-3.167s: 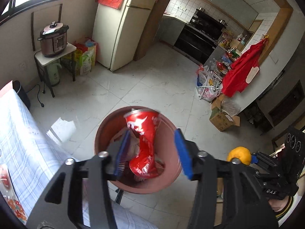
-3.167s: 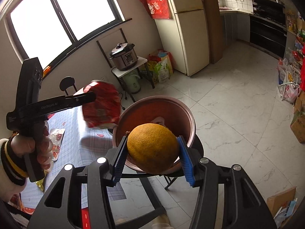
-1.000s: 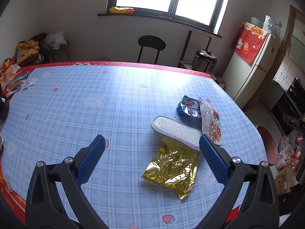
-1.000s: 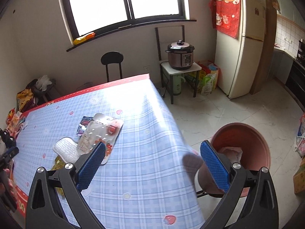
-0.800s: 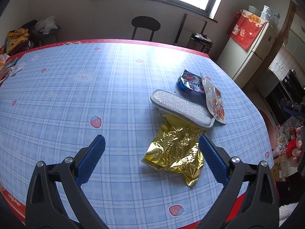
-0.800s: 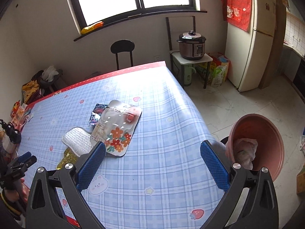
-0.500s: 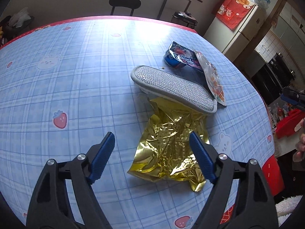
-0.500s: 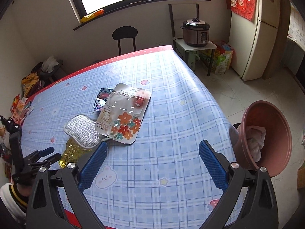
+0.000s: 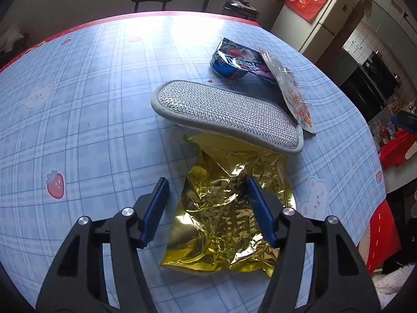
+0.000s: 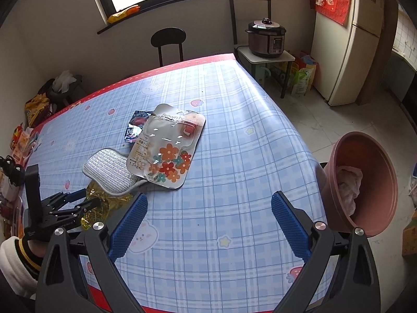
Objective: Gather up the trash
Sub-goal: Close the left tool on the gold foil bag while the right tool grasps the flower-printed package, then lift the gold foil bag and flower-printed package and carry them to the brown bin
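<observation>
A crumpled gold foil wrapper [image 9: 224, 216] lies on the blue checked tablecloth [image 9: 78, 104] near the table's front edge. My left gripper [image 9: 206, 185] hangs low over it with its jaws closing; the foil lies between the pads, which do not press on it. A grey mesh pad [image 9: 226, 114] overlaps the foil's far end. Beyond it lie a blue snack wrapper [image 9: 234, 62] and a flowered pouch [image 10: 169, 146]. My right gripper [image 10: 208, 203] is open and empty above the tablecloth. The right wrist view shows the left gripper [image 10: 75, 203] at the gold wrapper [image 10: 109, 200].
A pink bin [image 10: 365, 180] with crumpled trash inside stands off the table's right edge. A black chair [image 10: 168, 39], a rice cooker [image 10: 265, 37] on a small stand and a fridge [image 10: 346, 39] line the far wall. Bags sit at the table's far left.
My left gripper came down close over the gold wrapper and its jaws narrowed around it. My right gripper swung from beside the bin to over the table and stayed open.
</observation>
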The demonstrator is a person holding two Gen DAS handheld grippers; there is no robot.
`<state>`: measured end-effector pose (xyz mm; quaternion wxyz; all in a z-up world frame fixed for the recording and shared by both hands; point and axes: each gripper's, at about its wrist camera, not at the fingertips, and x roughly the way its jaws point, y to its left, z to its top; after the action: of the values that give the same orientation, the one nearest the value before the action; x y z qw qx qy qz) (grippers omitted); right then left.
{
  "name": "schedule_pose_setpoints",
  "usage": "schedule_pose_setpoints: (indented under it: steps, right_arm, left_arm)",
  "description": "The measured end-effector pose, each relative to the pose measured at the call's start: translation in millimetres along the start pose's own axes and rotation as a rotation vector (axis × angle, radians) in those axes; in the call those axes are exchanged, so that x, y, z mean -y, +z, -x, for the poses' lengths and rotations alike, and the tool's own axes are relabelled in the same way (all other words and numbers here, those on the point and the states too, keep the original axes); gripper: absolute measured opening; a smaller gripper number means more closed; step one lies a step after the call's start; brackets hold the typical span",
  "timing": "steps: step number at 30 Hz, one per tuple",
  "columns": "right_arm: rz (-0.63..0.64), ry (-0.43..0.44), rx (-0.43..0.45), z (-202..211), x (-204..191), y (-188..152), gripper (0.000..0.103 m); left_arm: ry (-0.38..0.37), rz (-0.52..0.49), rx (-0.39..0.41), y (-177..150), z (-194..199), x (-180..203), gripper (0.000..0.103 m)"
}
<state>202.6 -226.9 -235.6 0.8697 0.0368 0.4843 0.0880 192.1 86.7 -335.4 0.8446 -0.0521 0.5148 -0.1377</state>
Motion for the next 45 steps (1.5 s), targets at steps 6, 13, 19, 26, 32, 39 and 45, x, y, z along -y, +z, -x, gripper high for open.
schedule_pose_setpoints:
  steps: [6, 13, 19, 26, 32, 39, 45]
  right_arm:
    - [0.086, 0.017, -0.035, -21, -20, 0, 0.094]
    - [0.122, 0.038, -0.093, -54, -45, 13, 0.094]
    - [0.138, 0.02, -0.101, -103, -87, 40, 0.098]
    - [0.118, -0.159, -0.154, -168, -126, 64, 0.098]
    - [0.14, -0.253, -0.238, -183, -130, 62, 0.087]
    - [0.041, -0.113, -0.209, -135, -100, 47, 0.067]
    - [-0.047, 0.019, -0.16, -86, -74, 30, 0.067]
  left_arm:
    - [0.037, -0.056, -0.004, -4, -3, 15, 0.079]
    - [0.026, 0.009, 0.016, -8, 9, 6, 0.05]
    - [0.062, 0.093, 0.046, -29, 37, -13, 0.044]
    - [0.113, 0.221, 0.104, -54, 77, -48, 0.039]
    - [0.116, 0.278, 0.173, -61, 107, -62, 0.039]
    - [0.085, 0.296, 0.26, -51, 136, -63, 0.039]
    - [0.058, 0.266, 0.306, -33, 149, -49, 0.04]
